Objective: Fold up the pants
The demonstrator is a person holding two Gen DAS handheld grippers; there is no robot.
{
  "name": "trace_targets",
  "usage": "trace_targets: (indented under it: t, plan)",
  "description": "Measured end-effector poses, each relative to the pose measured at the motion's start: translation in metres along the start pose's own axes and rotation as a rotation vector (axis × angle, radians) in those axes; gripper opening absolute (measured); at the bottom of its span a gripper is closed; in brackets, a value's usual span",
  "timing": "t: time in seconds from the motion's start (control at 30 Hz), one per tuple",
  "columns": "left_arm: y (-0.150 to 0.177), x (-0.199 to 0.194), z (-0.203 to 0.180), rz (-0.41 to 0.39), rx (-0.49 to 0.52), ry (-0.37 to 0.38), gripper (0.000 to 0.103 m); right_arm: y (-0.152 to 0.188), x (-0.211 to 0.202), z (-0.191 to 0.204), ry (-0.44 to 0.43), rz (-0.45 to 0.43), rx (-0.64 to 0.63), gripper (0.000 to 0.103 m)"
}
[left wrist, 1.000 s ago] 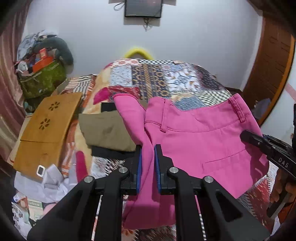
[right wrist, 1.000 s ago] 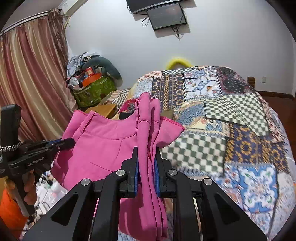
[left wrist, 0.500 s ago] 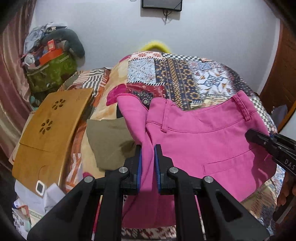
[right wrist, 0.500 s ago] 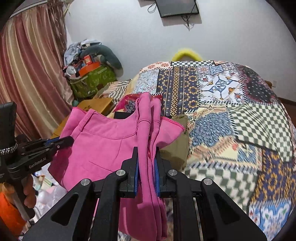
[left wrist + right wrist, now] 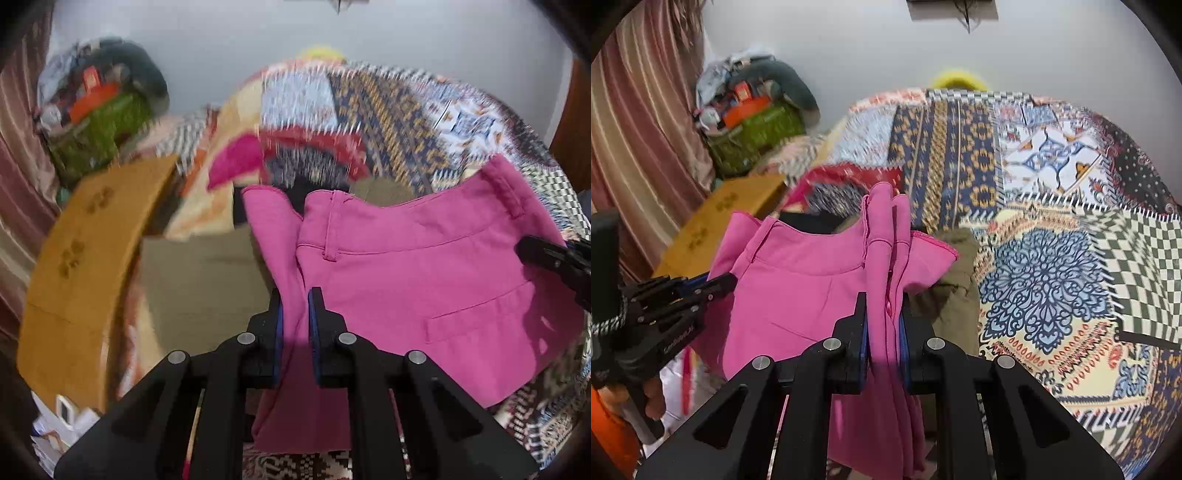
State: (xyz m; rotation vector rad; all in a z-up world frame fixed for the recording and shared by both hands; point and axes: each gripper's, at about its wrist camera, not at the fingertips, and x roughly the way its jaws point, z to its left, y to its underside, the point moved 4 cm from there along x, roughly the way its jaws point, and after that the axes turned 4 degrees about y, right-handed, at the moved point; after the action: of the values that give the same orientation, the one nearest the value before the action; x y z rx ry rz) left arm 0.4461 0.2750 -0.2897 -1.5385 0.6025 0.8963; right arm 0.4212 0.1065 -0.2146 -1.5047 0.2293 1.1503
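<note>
Bright pink pants (image 5: 424, 280) hang in the air, stretched by the waistband between my two grippers above a patchwork bed. My left gripper (image 5: 294, 295) is shut on one end of the waistband, with pink cloth bunched between its blue pads. My right gripper (image 5: 882, 299) is shut on the other end, where several folds of the pink pants (image 5: 798, 295) pass between the pads. The right gripper's tip shows at the right edge of the left wrist view (image 5: 546, 254). The left gripper shows at the left of the right wrist view (image 5: 701, 288).
A patchwork quilt (image 5: 1052, 229) covers the bed. An olive-brown garment (image 5: 207, 280) and a dark one lie on it under the pants. A tan wooden board (image 5: 88, 266) and a green bag with clutter (image 5: 757, 129) stand to the left, by a striped curtain (image 5: 635, 129).
Both grippers have carried the held pants forward over the bed and tilted downward. The olive garment now lies under the pants. The grips have not changed.
</note>
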Motion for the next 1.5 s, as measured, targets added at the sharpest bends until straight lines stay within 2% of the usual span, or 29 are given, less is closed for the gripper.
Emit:
trace_targets:
  t: [0.07, 0.23, 0.4, 0.53, 0.67, 0.77, 0.87, 1.0, 1.17, 1.33, 1.5]
  plan:
    - [0.003, 0.009, 0.006, 0.011, -0.015, -0.029, 0.015, 0.006, 0.011, -0.001, 0.026, 0.037, -0.027, 0.012]
    - [0.009, 0.009, 0.022, 0.013, -0.080, 0.036, 0.021, 0.012, 0.011, -0.010, 0.029, 0.057, -0.019, 0.017]
    - [0.013, 0.000, 0.034, 0.028, -0.104, 0.025, 0.037, 0.016, 0.004, -0.019, 0.100, 0.074, -0.036, 0.022]
    - [0.022, -0.011, 0.046, 0.058, -0.121, -0.038, 0.037, 0.020, -0.004, -0.031, 0.127, 0.098, -0.007, 0.030]
    - [0.028, -0.031, 0.048, 0.073, -0.122, -0.050, 0.037, 0.025, -0.025, -0.035, 0.116, 0.102, 0.017, 0.033]
    - [0.028, -0.061, 0.040, 0.046, -0.106, -0.031, 0.040, 0.026, -0.047, -0.029, 0.101, 0.079, 0.009, 0.033]
    - [0.026, -0.105, 0.027, -0.009, -0.083, 0.003, 0.042, 0.022, -0.081, -0.022, 0.071, 0.026, 0.014, 0.033]
    - [0.025, -0.176, 0.002, -0.122, -0.025, 0.039, 0.042, 0.015, -0.135, -0.005, 0.020, -0.067, 0.022, 0.033]
    - [0.029, -0.267, -0.024, -0.274, 0.038, 0.060, 0.042, 0.010, -0.216, 0.023, -0.020, -0.224, -0.018, 0.033]
    - [0.048, -0.362, -0.044, -0.436, 0.080, 0.072, 0.042, 0.022, -0.296, 0.045, -0.055, -0.393, -0.047, 0.033]
    - [0.082, -0.434, -0.062, -0.565, 0.097, 0.087, 0.044, 0.050, -0.360, 0.068, -0.087, -0.525, -0.076, 0.033]
